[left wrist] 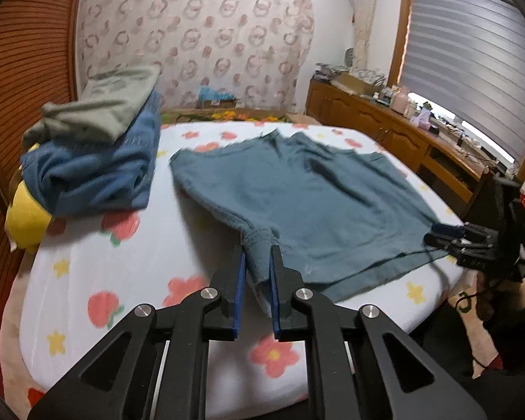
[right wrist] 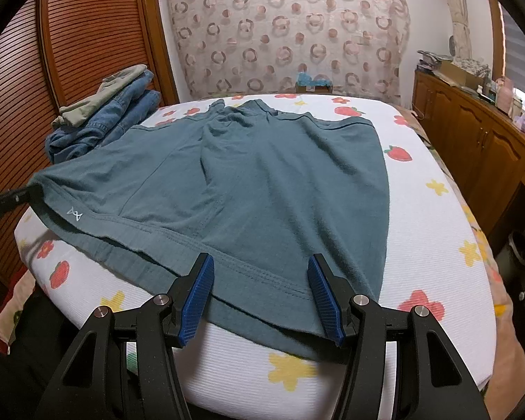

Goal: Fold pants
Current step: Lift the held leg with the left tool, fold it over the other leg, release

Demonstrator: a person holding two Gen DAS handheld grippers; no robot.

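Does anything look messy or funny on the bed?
Mostly tidy. The teal pants lie spread flat, but one near corner is bunched up, pinched in the left gripper. The clothes pile at the bed's far left looks loosely stacked, not neat.

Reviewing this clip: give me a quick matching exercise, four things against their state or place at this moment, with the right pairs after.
Things:
1. left gripper
2. right gripper
3. teal pants
4. pile of clothes

States or places:
A. spread out over the flowered bed cover
B. stacked at the far left of the bed, by the slatted wooden door
C. jaws wide apart, hem edge lying between them
D. shut on a bunched corner of fabric

Pairs: 1-D, 2-C, 3-A, 4-B
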